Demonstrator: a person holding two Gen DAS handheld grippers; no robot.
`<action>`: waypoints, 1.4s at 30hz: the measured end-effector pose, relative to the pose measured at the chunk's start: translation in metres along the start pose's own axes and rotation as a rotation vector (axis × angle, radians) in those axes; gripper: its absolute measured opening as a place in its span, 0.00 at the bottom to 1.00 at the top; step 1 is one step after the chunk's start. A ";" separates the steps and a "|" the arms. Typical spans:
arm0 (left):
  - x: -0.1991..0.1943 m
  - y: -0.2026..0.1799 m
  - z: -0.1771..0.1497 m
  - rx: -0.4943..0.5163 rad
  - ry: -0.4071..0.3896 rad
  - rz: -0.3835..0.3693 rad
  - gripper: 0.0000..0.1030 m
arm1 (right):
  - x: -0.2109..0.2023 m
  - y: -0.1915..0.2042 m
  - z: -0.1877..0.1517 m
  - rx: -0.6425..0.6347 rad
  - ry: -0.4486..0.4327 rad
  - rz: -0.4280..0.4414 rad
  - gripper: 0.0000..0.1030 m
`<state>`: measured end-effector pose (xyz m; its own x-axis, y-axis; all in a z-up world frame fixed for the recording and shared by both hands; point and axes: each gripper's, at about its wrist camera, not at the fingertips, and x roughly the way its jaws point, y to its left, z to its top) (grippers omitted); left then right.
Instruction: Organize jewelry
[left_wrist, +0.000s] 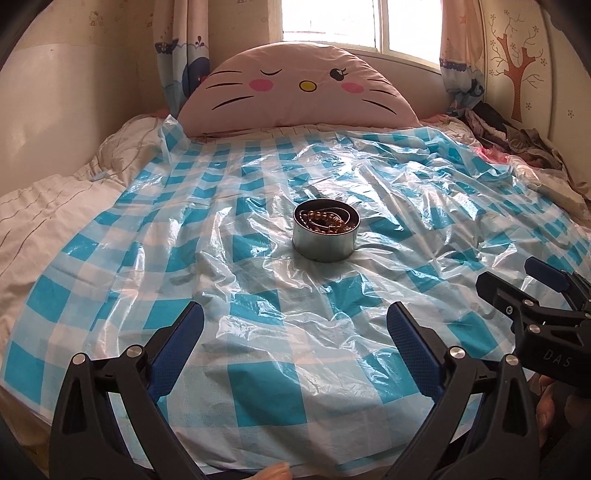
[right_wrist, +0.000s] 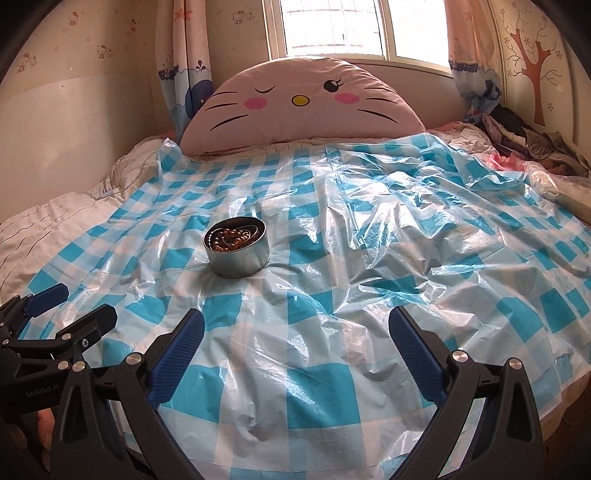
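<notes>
A round metal tin (left_wrist: 325, 242) stands on the blue-and-white checked plastic sheet (left_wrist: 258, 369) on the bed. Inside it lie a brown bead bracelet (left_wrist: 330, 218) and a thin metal ring-shaped piece. The tin also shows in the right wrist view (right_wrist: 240, 262), with the beads (right_wrist: 231, 238) in it. My left gripper (left_wrist: 295, 314) is open and empty, well short of the tin. My right gripper (right_wrist: 295, 319) is open and empty, to the right of the tin and nearer than it. Each gripper shows at the edge of the other's view: the right one (left_wrist: 517, 280) and the left one (right_wrist: 68, 304).
A pink cat-face cushion (left_wrist: 299, 88) leans at the head of the bed under the window. A heap of dark clothes (left_wrist: 517, 144) lies at the far right. A white quilt (left_wrist: 48, 206) lies along the left side. Walls close in left and right.
</notes>
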<state>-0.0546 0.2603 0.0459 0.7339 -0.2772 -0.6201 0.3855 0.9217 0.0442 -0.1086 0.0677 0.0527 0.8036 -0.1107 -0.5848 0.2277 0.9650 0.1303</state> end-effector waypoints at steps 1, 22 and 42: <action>0.000 0.000 0.000 -0.001 -0.001 -0.001 0.93 | 0.000 -0.001 0.000 0.007 -0.001 0.002 0.93; -0.009 0.004 -0.003 0.007 -0.007 0.081 0.93 | -0.003 0.000 0.000 0.007 -0.008 -0.023 0.93; -0.004 -0.002 -0.003 0.032 0.004 0.105 0.93 | 0.000 -0.005 0.001 0.020 0.005 -0.031 0.93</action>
<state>-0.0601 0.2605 0.0465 0.7692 -0.1787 -0.6135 0.3244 0.9364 0.1339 -0.1096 0.0629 0.0528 0.7931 -0.1393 -0.5929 0.2634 0.9562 0.1276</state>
